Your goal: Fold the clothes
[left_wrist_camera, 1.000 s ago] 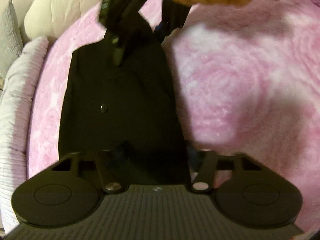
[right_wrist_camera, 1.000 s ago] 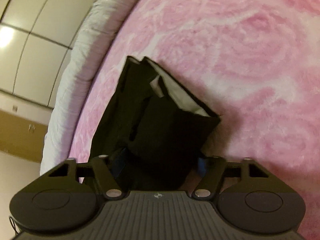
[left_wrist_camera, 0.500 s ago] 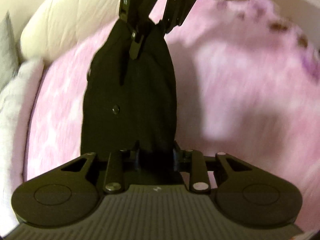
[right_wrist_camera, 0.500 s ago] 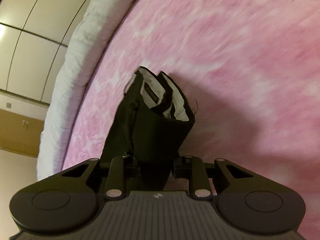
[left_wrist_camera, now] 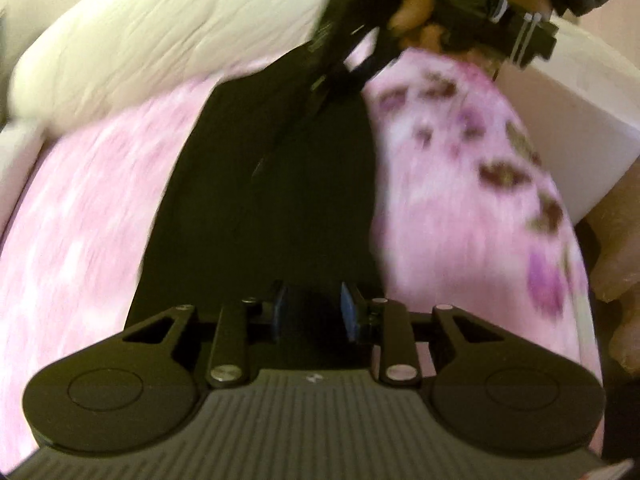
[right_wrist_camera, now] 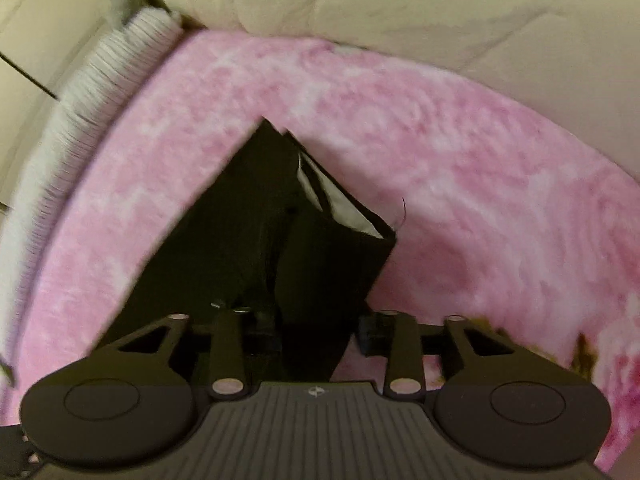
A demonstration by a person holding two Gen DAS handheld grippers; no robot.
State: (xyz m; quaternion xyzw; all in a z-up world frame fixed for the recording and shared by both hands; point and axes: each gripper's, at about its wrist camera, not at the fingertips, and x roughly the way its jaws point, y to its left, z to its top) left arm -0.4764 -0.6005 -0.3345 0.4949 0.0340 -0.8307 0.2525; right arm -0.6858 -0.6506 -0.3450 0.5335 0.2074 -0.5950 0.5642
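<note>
Left wrist view: left gripper (left_wrist_camera: 310,312) clamping black folded cloth garment (left_wrist_camera: 272,200), right gripper (left_wrist_camera: 340,80) pinching its far end above fuzzy pink blanket (left_wrist_camera: 88,216). Carrying mid-fold; next, lowering evenly.

Dim warm indoor light, heavy motion blur, fisheye bending edges, dark garment detail lost

The black garment (left_wrist_camera: 272,200) was folded lengthwise into a narrow strip, stretched over the pink blanket (left_wrist_camera: 80,240); white lining (right_wrist_camera: 352,212) showed at one end.
</note>
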